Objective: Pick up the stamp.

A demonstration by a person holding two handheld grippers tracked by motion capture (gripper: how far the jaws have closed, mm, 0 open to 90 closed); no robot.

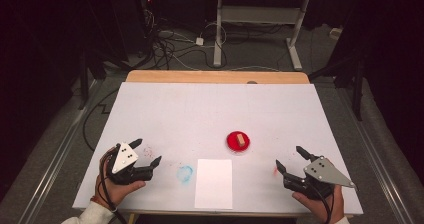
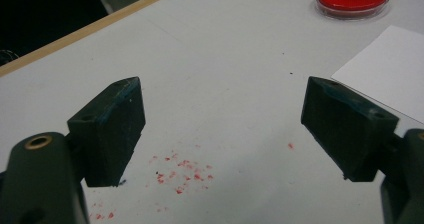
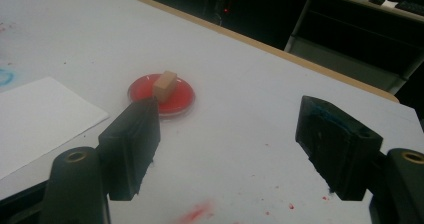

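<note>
1. Scene: a white table (image 1: 215, 109) with a wooden strip along its far edge. A person's hands come in at the near edge, one two-jaw gripper in each.
2. Left gripper (image 1: 148, 153) sits near the near-left corner, jaws wide apart, nothing between them — bare table and red ink specks (image 2: 182, 171) lie below it.
3. Right gripper (image 1: 289, 159) sits near the near-right corner, jaws also wide apart and empty, pointed toward the middle of the table.
4. The work's thing: a small wooden stamp block (image 3: 164, 85) standing in a round red ink dish (image 3: 182, 96), a little right of the table's centre and well apart from both grippers. In the right gripper view it lies ahead, just past the left-hand jaw.
5. A blank white sheet (image 1: 214, 183) lies at the near edge, between the two grippers and just nearer than the dish. A blue smudge (image 1: 184, 173) marks the table to its left.
6. Step in hand, as I judge it: reach with the right gripper for the block.
7. To do it well — keep the jaws spread, line them up across the block's narrow sides, come in above the dish rim.
8. Close on the wood only; nudging the rim could slide the dish.
9. Lift straight up, so wet ink doesn't drag across the table.
</note>
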